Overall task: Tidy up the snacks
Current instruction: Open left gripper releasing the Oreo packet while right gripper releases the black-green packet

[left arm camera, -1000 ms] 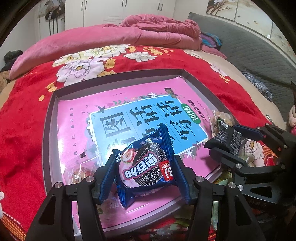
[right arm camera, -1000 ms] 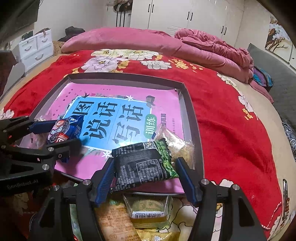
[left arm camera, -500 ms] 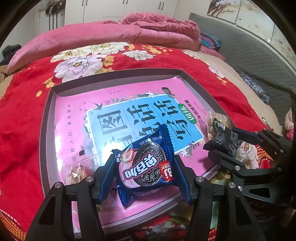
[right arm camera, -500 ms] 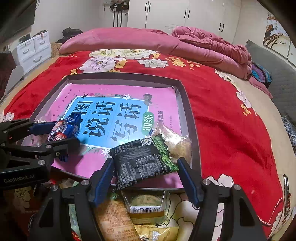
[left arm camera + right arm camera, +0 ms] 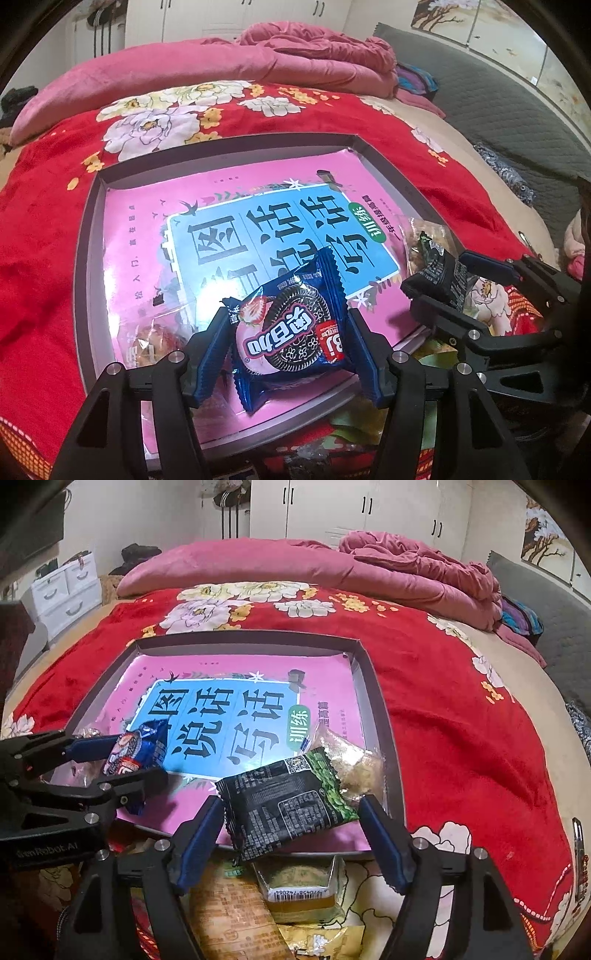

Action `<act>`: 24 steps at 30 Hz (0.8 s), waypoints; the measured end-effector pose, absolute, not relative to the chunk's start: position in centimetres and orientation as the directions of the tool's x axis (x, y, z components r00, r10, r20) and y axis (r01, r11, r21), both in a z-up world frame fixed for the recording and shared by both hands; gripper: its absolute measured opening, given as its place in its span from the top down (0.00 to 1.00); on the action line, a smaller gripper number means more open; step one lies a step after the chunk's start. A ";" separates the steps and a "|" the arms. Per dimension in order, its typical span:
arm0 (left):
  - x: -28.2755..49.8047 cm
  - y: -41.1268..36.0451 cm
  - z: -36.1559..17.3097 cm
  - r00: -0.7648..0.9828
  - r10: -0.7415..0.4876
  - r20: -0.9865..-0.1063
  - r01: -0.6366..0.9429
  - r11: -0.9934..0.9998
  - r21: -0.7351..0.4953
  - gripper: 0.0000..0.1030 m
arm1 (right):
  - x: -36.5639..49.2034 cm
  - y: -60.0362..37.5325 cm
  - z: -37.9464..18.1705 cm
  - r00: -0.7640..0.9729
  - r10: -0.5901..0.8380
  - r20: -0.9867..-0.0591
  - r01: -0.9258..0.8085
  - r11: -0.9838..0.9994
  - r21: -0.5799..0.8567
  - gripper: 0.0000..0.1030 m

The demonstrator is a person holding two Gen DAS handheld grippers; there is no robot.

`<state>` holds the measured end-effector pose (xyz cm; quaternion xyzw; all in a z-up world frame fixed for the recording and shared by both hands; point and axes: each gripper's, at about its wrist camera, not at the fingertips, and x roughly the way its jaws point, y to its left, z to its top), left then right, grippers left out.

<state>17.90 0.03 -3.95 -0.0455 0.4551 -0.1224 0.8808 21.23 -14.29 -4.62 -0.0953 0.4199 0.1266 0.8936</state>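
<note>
Drop-off step, looks like. The blue cookie pack (image 5: 291, 332) is being let go by the left gripper (image 5: 286, 354) as its jaws open over the tray (image 5: 92, 229). Same for the right gripper (image 5: 291, 834): jaws opening, the black-green snack pack (image 5: 288, 805) loose between them at the tray's near edge. Next, both should probably be lifted clear.

Warm indoor light, fisheye bend in both my wrist views.
I see glare on the glossy pink book cover (image 5: 236, 686), soft shadows beneath both grippers, dark vignetted corners, and mild softness towards the edges.
</note>
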 end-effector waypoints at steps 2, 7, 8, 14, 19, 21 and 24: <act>17.9 0.0 -3.9 0.555 -0.259 -0.791 0.176 0.965 -0.192 0.37 | 21.2 -14.3 -4.5 0.618 0.148 -0.772 -0.304 0.951 -0.061 0.27; 17.8 0.3 -3.8 0.552 -0.281 -0.785 0.170 0.960 -0.224 0.34 | 20.9 -14.4 -3.9 0.638 0.163 -0.753 -0.308 0.950 -0.056 0.23; 17.8 0.4 -3.7 0.552 -0.289 -0.782 0.168 0.957 -0.235 0.34 | 20.8 -14.4 -3.8 0.640 0.162 -0.751 -0.307 0.950 -0.056 0.23; 18.0 1.3 -3.4 0.556 -0.312 -0.770 0.142 0.949 -0.282 0.34 | 20.6 -14.6 -3.1 0.652 0.168 -0.739 -0.302 0.952 -0.050 0.22; 17.9 1.5 -3.1 0.566 -0.312 -0.763 0.138 0.948 -0.286 0.33 | 20.4 -15.1 -2.8 0.660 0.162 -0.733 -0.292 0.955 -0.051 0.22; 17.7 1.5 -2.8 0.573 -0.311 -0.758 0.143 0.949 -0.282 0.33 | 20.3 -15.2 -2.6 0.666 0.161 -0.728 -0.285 0.957 -0.050 0.22; 17.5 1.5 -2.2 0.594 -0.308 -0.743 0.150 0.950 -0.275 0.31 | 20.2 -15.5 -2.3 0.676 0.167 -0.718 -0.281 0.959 -0.042 0.22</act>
